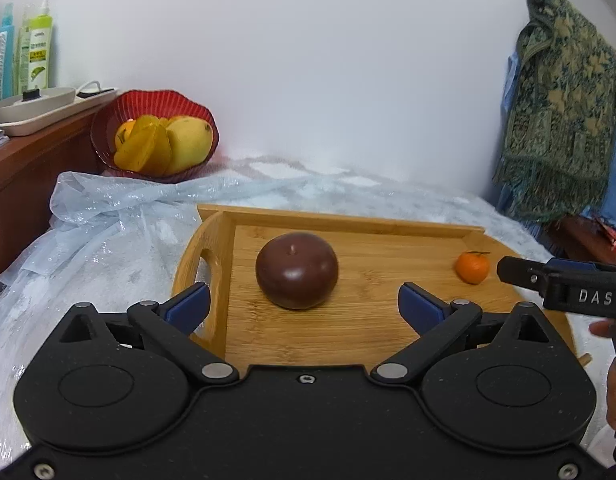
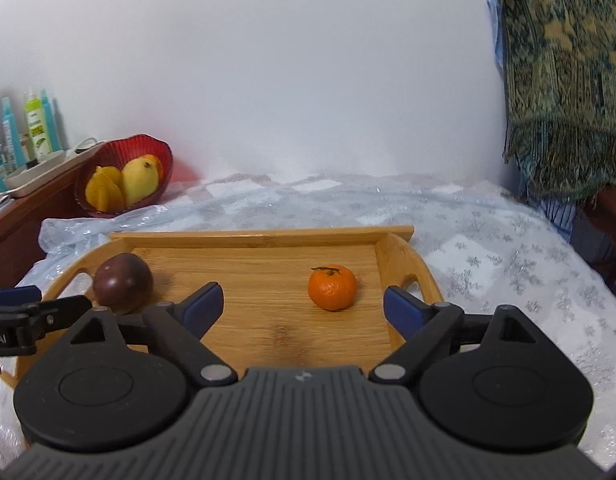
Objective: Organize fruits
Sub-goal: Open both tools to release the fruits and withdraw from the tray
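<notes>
A dark purple round fruit (image 1: 296,269) and a small orange mandarin (image 1: 472,267) lie on a wooden tray (image 1: 359,328). My left gripper (image 1: 304,304) is open and empty, with the purple fruit just ahead between its fingers. In the right wrist view my right gripper (image 2: 304,306) is open and empty, and the mandarin (image 2: 332,287) sits just ahead between its fingers, the purple fruit (image 2: 123,283) to the left on the tray (image 2: 268,320). A red bowl (image 1: 156,136) at the back left holds yellow mangoes and starfruit; it also shows in the right wrist view (image 2: 124,176).
The tray lies on a bed covered with a pale sparkly cloth (image 2: 487,240). A wooden side table (image 1: 32,160) with bottles and a power strip stands at the left. A green patterned scarf (image 1: 559,100) hangs at the right. The right gripper's finger (image 1: 563,286) shows in the left view.
</notes>
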`<state>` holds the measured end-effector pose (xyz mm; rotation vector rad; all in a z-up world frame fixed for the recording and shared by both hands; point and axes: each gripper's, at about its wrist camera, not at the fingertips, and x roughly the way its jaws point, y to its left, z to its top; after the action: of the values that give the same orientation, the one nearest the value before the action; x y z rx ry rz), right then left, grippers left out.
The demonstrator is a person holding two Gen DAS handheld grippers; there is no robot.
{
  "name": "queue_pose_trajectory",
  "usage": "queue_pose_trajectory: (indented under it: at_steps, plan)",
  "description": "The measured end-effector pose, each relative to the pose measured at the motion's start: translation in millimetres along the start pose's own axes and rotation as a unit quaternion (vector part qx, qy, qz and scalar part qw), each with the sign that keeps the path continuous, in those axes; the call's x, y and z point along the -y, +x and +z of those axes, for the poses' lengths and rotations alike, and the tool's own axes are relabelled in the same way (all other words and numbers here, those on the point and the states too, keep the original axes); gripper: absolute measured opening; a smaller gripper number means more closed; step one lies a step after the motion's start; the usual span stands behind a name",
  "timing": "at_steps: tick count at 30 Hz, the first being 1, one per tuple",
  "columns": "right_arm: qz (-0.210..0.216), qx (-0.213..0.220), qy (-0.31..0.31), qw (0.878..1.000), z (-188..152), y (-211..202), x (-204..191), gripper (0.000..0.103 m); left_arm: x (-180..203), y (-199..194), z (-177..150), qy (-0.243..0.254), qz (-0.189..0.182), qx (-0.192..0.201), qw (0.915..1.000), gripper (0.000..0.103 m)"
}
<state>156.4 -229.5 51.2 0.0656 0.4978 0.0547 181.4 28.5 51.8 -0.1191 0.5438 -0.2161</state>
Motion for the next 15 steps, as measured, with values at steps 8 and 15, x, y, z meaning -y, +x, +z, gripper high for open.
queue_pose_trajectory:
  at_steps: [8, 15]
  plan:
    - [0.002, 0.045, -0.015, 0.999, -25, -38, -7, 0.095, 8, -42, -35, 0.017, 0.014, 0.04, 0.999, 0.102]
    - [0.017, 0.085, -0.003, 0.996, -56, -75, -12, 0.101, 10, -65, -62, 0.011, 0.012, 0.046, 0.9988, 0.102]
